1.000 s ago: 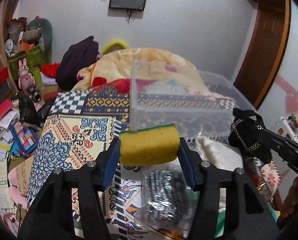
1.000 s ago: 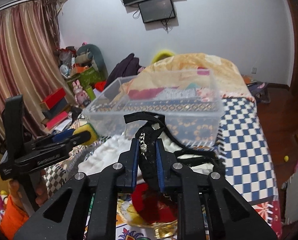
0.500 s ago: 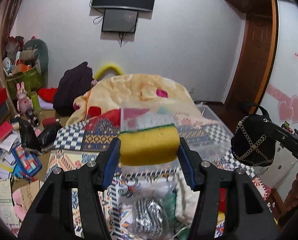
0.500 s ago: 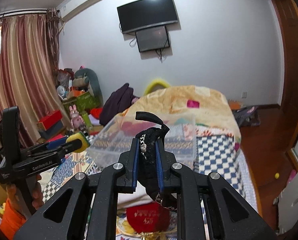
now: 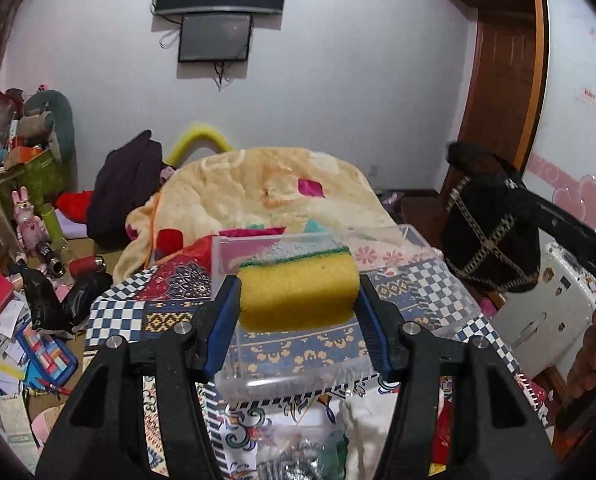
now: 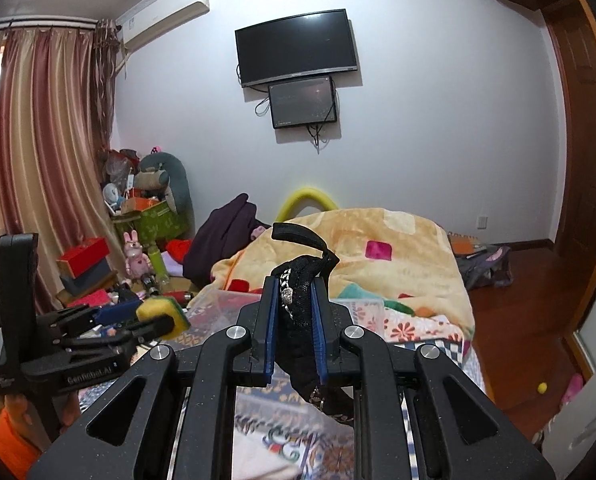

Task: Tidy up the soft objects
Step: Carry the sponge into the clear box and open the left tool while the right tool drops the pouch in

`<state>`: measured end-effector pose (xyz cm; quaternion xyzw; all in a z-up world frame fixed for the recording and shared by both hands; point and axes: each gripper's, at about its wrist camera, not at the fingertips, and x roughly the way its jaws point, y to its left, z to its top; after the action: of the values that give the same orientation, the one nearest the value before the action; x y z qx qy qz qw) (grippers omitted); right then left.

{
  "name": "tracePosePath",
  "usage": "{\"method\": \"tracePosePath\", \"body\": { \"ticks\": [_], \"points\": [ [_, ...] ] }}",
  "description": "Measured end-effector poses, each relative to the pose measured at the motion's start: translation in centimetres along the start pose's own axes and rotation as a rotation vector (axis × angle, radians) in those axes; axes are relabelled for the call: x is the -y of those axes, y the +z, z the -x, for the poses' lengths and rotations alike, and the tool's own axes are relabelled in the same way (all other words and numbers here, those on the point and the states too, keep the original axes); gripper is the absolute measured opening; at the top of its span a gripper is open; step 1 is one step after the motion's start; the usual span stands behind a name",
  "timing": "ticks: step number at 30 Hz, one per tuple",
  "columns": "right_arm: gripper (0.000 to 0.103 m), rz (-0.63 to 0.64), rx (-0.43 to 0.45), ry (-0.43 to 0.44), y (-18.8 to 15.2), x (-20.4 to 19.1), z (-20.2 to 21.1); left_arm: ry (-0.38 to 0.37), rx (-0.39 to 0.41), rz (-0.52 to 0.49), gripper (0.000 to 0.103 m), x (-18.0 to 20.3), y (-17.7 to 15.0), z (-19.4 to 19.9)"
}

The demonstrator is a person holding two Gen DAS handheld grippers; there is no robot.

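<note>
The left gripper (image 5: 298,300) clamps a yellow sponge (image 5: 296,295), long axis crosswise between its fingers (green face up). The right gripper (image 6: 293,320) pinches a black pouch (image 6: 298,312) upright, its lower end hidden.

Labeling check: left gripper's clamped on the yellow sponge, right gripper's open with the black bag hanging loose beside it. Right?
Not quite. The right gripper is shut on the black bag, its blue pads pressing both sides, as the right wrist view shows. The left gripper is indeed clamped on the yellow sponge.
</note>
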<state>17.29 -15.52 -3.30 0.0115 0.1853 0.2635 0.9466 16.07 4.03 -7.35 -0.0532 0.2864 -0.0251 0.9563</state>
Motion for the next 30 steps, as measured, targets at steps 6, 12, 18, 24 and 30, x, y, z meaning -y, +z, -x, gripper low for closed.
{"method": "tracePosePath", "body": {
  "ticks": [6, 12, 18, 24, 30],
  "points": [
    [0.014, 0.005, -0.071, -0.003, -0.7, 0.3, -3.6, -0.032, -0.104, 0.003, 0.056, 0.1, 0.3, -4.1],
    [0.014, 0.005, -0.169, 0.023, -2.2, 0.5, -6.5, -0.030, -0.189, 0.009, 0.056, -0.2, 0.0, -7.4],
    [0.014, 0.012, -0.258, 0.042, -3.4, 0.6, -8.2, -0.015, -0.240, -0.006, 0.056, -0.2, -0.7, -8.7],
    [0.016, 0.043, -0.329, 0.055, -4.1, -0.1, -8.8, -0.003, -0.255, -0.022, 0.067, 0.2, -1.0, -8.8],
    [0.025, 0.052, -0.356, 0.057, -4.2, -0.1, -8.1, -0.023, -0.236, -0.013, 0.072, 0.2, -1.3, -7.4]
  ]
}}
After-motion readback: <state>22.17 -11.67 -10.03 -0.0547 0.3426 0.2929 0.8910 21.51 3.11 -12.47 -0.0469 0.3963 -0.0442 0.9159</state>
